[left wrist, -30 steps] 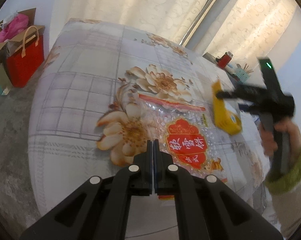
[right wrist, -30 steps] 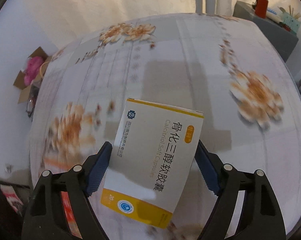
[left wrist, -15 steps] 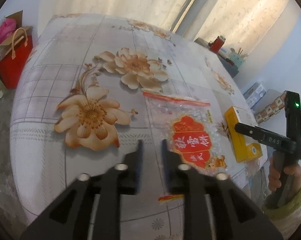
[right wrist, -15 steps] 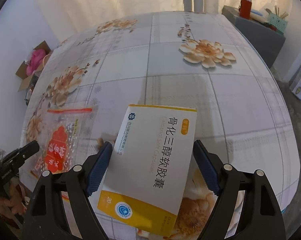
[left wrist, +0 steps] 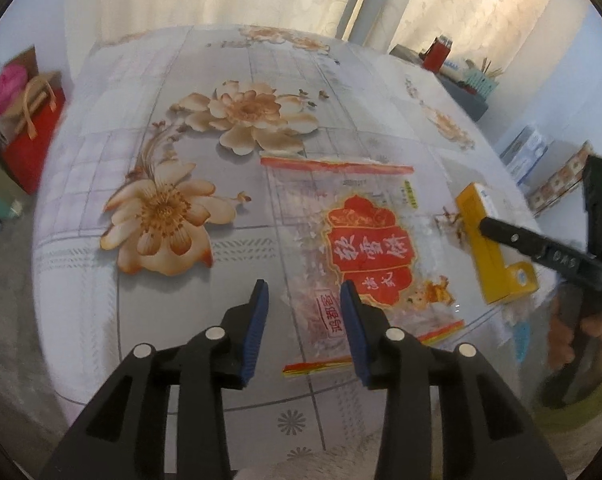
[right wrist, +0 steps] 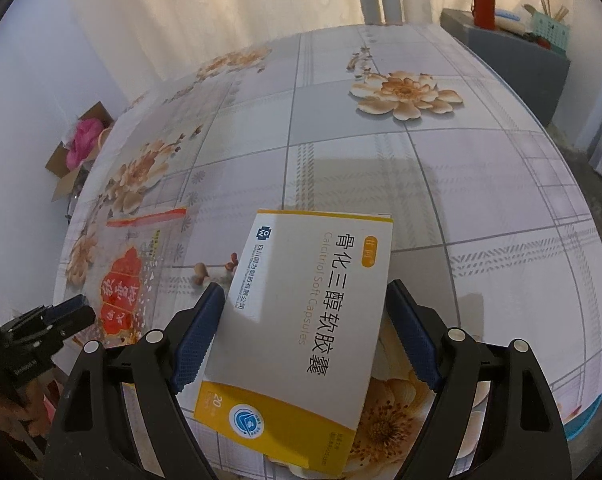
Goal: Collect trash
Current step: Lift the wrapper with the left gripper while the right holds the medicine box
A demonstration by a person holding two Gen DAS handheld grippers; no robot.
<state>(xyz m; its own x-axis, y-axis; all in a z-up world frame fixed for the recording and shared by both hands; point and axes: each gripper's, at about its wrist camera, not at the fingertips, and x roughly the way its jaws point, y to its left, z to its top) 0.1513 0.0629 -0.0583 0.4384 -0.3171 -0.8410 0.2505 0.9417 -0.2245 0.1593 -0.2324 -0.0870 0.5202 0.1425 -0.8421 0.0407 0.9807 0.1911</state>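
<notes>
A clear plastic snack bag with a red label [left wrist: 365, 248] lies flat on the flowered tablecloth [left wrist: 161, 160]. My left gripper [left wrist: 304, 300] is open, its jaws just above the bag's near left corner. My right gripper [right wrist: 305, 304] is shut on a white and yellow medicine box [right wrist: 313, 304] and holds it above the table's near edge. In the left wrist view the box [left wrist: 489, 248] and the right gripper [left wrist: 541, 252] are at the right of the bag. The bag also shows in the right wrist view [right wrist: 137, 276], with the left gripper [right wrist: 61, 316] at its near end.
A red gift bag [left wrist: 29, 136] and a cardboard box with pink stuff [right wrist: 81, 144] stand on the floor past the table's left side. A grey cabinet [right wrist: 513, 52] with a red cup and a pen holder stands at the back right. Cartons [left wrist: 533, 152] sit by the right wall.
My left gripper went from shut to open and moved toward the bag's near left corner. My right gripper swung with the medicine box to the table's near right edge.
</notes>
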